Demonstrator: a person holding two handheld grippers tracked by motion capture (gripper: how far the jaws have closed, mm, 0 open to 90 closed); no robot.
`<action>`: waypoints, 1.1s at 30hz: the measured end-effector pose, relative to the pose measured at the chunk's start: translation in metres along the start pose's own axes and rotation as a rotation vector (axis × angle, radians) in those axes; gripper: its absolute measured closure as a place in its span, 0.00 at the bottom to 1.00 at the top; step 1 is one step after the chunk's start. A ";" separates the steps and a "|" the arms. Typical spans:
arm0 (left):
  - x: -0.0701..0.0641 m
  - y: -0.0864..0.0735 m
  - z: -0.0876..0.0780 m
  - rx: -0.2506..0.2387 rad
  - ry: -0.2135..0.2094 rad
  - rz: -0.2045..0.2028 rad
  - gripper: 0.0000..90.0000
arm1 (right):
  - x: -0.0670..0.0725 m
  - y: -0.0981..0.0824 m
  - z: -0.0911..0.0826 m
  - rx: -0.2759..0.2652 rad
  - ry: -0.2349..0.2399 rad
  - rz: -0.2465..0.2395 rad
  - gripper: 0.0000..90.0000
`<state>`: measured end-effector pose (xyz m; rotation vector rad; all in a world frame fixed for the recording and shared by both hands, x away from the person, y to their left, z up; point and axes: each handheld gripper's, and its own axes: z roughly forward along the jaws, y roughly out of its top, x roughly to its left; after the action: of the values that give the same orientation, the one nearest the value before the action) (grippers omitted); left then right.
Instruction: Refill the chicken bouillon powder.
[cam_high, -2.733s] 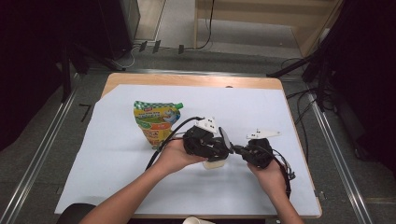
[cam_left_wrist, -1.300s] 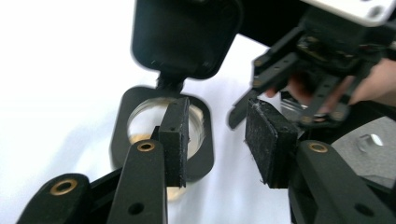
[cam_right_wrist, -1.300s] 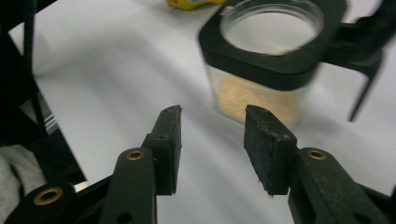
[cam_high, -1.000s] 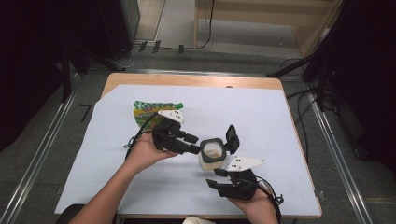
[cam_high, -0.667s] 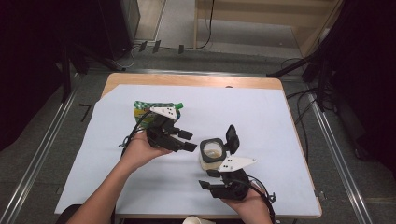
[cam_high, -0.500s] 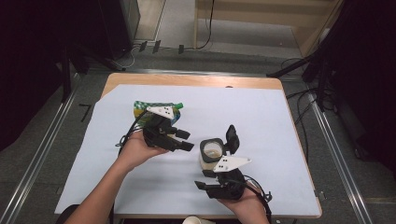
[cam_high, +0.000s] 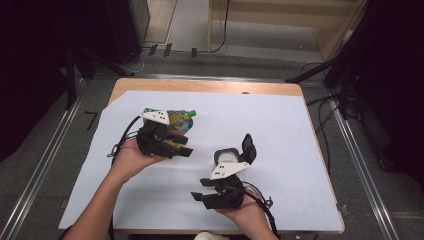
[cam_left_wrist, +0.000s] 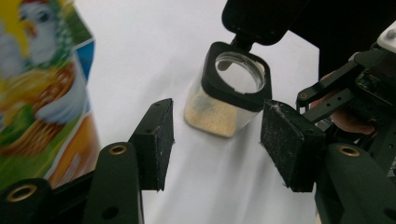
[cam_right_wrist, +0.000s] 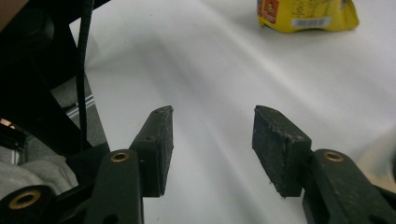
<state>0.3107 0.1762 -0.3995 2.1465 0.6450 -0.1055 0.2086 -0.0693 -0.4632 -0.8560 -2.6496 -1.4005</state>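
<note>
A clear jar with pale grains at its bottom stands on the white sheet, its black flip lid hinged open. A colourful spouted pouch lies to its left. My left gripper hovers between pouch and jar, pointing at the jar with the pouch beside it. Its jaws have just been opening and hold nothing. My right gripper is near the front edge, below the jar, aimed left. Its jaws are open over bare sheet, and the pouch lies far ahead.
The white sheet covers most of the wooden table. Metal rails run along both sides, with cables and dark equipment on the floor beyond. The right gripper's body sits close to the jar's right.
My left gripper has drawn back leftward from the jar toward the pouch. The right gripper has slid left along the front edge. The jar stays put with its lid open.
</note>
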 end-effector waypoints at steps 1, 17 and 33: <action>0.000 -0.002 -0.003 -0.003 0.007 -0.004 0.50 | 0.001 0.001 0.003 0.006 0.004 -0.008 0.55; 0.016 -0.026 -0.040 -0.019 0.078 -0.071 0.51 | 0.003 0.023 0.033 0.029 0.031 -0.060 0.56; 0.037 -0.044 -0.069 -0.028 0.106 -0.093 0.53 | 0.006 0.005 0.039 0.053 0.027 -0.050 0.56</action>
<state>0.3105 0.2658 -0.4002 2.1059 0.8037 -0.0335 0.2145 -0.0342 -0.4807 -0.7658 -2.6933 -1.3357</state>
